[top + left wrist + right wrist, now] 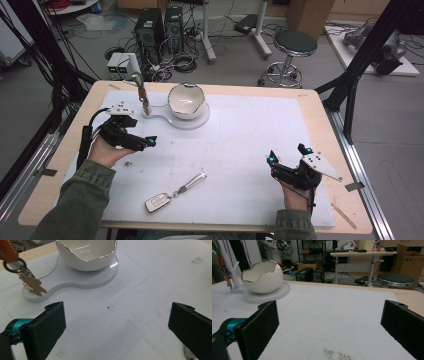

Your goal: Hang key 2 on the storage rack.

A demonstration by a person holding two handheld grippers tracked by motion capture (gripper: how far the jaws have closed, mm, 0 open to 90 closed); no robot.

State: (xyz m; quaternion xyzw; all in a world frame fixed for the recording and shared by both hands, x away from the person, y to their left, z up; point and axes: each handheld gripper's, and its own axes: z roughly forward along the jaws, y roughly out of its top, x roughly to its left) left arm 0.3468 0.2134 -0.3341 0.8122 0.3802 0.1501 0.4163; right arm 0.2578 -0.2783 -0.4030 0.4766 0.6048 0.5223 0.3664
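In the high view, the left gripper (150, 141) sits at centre left, jaws spread and empty, just below a white eggshell-shaped bowl (186, 100) on its clear stand (165, 119). The right gripper (287, 154) rests at lower right, released as well. A car key fob (157, 202) with a metal strap lies on the table (240, 145) at bottom centre; its markings are too small to read. In the left gripper view, brass keys (32, 285) hang at upper left beside the bowl (86, 255). In the right gripper view, the bowl (263, 277) stands at upper left.
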